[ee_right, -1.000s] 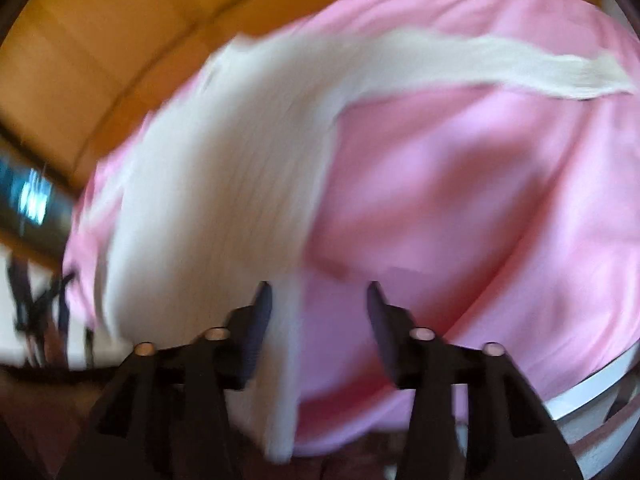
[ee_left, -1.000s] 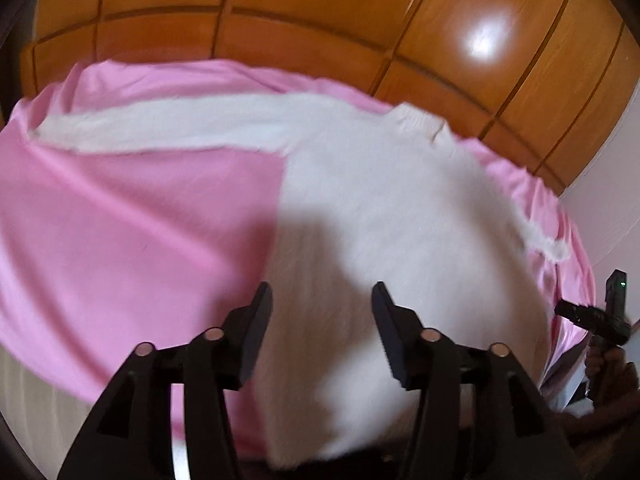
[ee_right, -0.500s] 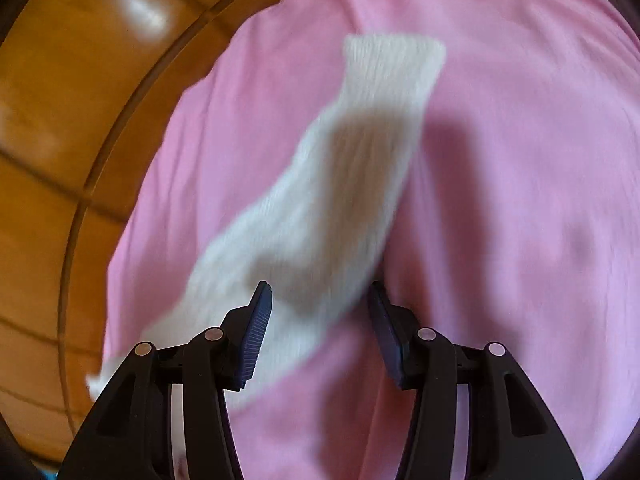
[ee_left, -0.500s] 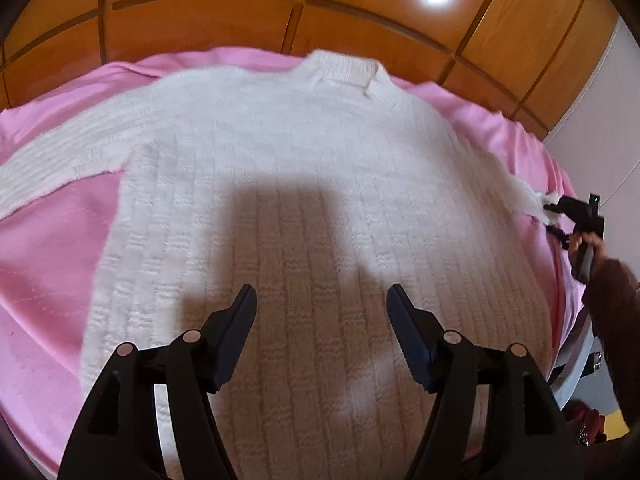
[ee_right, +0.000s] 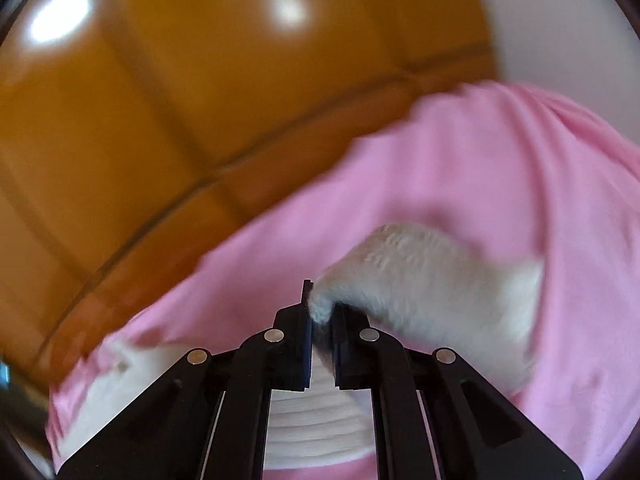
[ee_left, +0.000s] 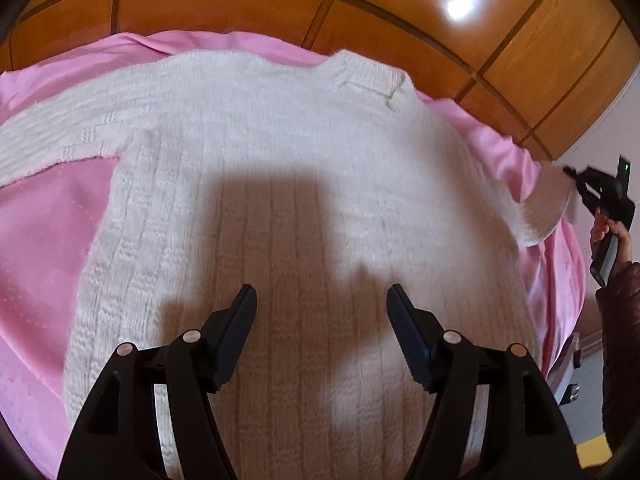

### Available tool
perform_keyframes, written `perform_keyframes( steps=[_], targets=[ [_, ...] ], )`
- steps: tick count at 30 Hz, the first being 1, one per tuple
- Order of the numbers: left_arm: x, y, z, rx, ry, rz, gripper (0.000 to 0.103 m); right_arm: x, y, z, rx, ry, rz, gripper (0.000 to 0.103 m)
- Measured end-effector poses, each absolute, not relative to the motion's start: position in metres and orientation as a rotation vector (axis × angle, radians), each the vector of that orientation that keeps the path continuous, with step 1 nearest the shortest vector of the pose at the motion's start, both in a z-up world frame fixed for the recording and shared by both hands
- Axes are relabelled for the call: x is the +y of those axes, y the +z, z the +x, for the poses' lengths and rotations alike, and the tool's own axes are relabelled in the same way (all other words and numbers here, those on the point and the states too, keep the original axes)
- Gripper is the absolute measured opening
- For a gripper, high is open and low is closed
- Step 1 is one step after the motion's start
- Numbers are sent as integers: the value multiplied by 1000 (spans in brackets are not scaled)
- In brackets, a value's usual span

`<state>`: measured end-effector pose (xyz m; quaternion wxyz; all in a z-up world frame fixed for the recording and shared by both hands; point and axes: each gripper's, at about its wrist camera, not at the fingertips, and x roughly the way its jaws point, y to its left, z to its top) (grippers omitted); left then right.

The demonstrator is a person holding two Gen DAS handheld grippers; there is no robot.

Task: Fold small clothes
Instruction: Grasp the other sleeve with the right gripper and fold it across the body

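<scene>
A white knitted sweater (ee_left: 280,184) lies flat on a pink sheet (ee_left: 44,240), collar toward the wooden wall. My left gripper (ee_left: 321,300) hovers open above the sweater's body with nothing between its fingers. One sleeve stretches out to the left. The other sleeve (ee_left: 544,204) is lifted off the sheet at the far right, where my right gripper (ee_left: 576,178) pinches its cuff. In the right wrist view my right gripper (ee_right: 320,314) is shut on the sleeve cuff (ee_right: 420,280), which drapes away to the right over the pink sheet (ee_right: 460,184).
A glossy wooden panelled wall (ee_left: 360,12) rises directly behind the bed. A person's hand and dark sleeve (ee_left: 616,292) hold the right gripper past the bed's right edge, where floor and a white frame (ee_left: 568,376) show.
My right gripper swung along the sleeve to its cuff, closed on it and raised it. My left gripper moved over the sweater's body and its jaws widened.
</scene>
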<state>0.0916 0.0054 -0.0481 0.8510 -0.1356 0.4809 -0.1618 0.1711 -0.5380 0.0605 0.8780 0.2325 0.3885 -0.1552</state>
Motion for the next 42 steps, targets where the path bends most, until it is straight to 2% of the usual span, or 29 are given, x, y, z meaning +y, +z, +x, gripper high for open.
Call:
perform_keyframes(
  steps=[5, 9, 10, 11, 12, 13, 17, 24, 26, 28, 35, 36, 37, 38, 39, 40, 42],
  targets=[
    [13, -44, 100, 993, -356, -337, 67, -400, 65, 220, 854, -28, 355, 6],
    [26, -42, 110, 980, -356, -409, 68, -285, 46, 243, 926, 205, 247, 7],
    [29, -42, 112, 976, -353, -424, 69, -255, 39, 247, 951, 271, 213, 16],
    [33, -42, 114, 971, -346, -441, 70, -230, 35, 246, 968, 323, 187, 29],
    [39, -42, 117, 967, -333, -461, 72, -210, 34, 241, 973, 358, 174, 70],
    [43, -43, 119, 965, -325, -476, 72, -201, 36, 232, 962, 365, 172, 83],
    [54, -46, 129, 964, -317, -527, 72, -204, 41, 209, 954, 351, 201, 83],
    [32, -39, 158, 960, -328, -492, 72, -308, 29, 137, 996, 116, 328, 83],
    [2, -28, 166, 944, -330, -388, 73, -339, 20, 110, 1019, 33, 367, 83],
    [-29, -19, 174, 928, -320, -268, 80, -366, 11, 82, 1034, -49, 424, 83],
    [-113, -33, 226, 978, -197, 65, 81, -399, -3, 49, 1044, -119, 528, 83],
    [-114, -37, 236, 1001, -152, 76, 76, -399, -4, 49, 1041, -109, 533, 83],
    [-110, -37, 241, 1005, -130, 63, 59, -396, -5, 50, 1041, -102, 531, 83],
    [-97, -33, 244, 995, -97, 5, 54, -394, -6, 51, 1043, -96, 528, 83],
    [-78, -29, 245, 982, -80, -88, 55, -394, -6, 52, 1046, -90, 526, 83],
    [-61, -28, 245, 979, -74, -162, 65, -391, -8, 54, 1049, -80, 520, 83],
    [-29, -32, 242, 994, -70, -284, 79, -385, -12, 57, 1053, -65, 513, 83]
  ],
)
